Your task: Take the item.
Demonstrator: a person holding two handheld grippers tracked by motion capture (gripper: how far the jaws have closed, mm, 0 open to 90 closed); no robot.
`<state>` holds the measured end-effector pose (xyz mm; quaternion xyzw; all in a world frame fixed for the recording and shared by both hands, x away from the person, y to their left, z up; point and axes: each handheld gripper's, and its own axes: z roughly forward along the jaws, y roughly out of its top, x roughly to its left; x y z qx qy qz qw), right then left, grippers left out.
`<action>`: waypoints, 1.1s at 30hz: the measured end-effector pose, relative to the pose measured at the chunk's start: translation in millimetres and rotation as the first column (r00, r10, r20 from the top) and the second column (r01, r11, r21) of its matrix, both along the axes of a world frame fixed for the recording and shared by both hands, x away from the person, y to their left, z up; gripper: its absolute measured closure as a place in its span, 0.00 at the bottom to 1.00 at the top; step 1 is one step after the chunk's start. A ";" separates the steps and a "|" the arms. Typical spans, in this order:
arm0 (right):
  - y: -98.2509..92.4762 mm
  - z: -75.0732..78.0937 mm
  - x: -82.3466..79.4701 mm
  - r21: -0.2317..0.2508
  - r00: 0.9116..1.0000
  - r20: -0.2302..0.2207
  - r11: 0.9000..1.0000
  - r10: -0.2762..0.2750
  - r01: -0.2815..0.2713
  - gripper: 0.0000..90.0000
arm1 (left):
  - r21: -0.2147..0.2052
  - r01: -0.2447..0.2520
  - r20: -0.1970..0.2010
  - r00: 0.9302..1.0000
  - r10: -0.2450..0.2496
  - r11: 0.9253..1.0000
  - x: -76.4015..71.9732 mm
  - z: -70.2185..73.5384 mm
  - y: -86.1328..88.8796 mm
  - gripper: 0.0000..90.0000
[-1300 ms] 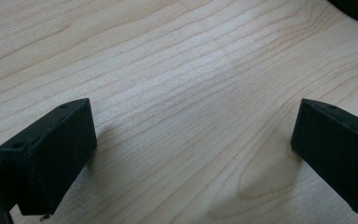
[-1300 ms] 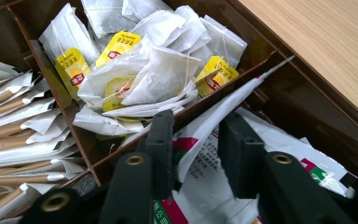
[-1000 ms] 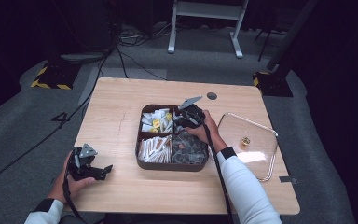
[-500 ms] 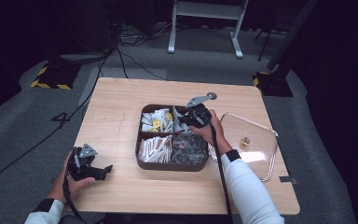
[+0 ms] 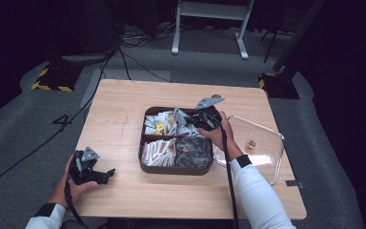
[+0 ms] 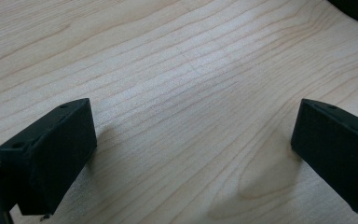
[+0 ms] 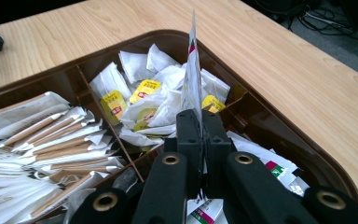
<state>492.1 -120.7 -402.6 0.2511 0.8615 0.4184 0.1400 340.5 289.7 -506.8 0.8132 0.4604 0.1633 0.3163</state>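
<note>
A brown divided tray (image 5: pixel 145 168) sits mid-table with white tea bags (image 7: pixel 142 93) bearing yellow tags, paper-wrapped sticks (image 7: pixel 42 140) and dark packets (image 5: pixel 194 151) in separate compartments. My right gripper (image 5: pixel 190 120) hovers over the tray's far right part; its jaws are shut on a thin white sachet (image 7: pixel 193 79) with red and green print, held edge-on and upright above the tray (image 7: pixel 279 135). My left gripper (image 5: pixel 108 173) rests near the table's front left, its jaws wide open over bare wood (image 6: pixel 186 93) with nothing between them.
A clear lid (image 5: pixel 267 143) with a small gold knob (image 5: pixel 251 144) lies on the table right of the tray. Cables and a white stand occupy the floor beyond the far table edge.
The right gripper has risen and drifted toward the far right of the tray, carrying the sachet up. The left hand has stayed put.
</note>
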 end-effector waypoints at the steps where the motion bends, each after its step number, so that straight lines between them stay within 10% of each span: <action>1: -0.8 1.4 -0.8 0.001 1.000 0.003 1.000 0.004 -0.004 0.99 | 0.001 0.001 -0.002 1.000 -0.001 1.000 0.0 0.2 0.1 0.00; 33: -25.1 28.2 -42.9 0.047 0.994 0.063 0.994 0.090 -0.093 1.00 | 0.000 -0.001 0.000 1.000 0.001 1.000 0.0 0.0 0.0 0.00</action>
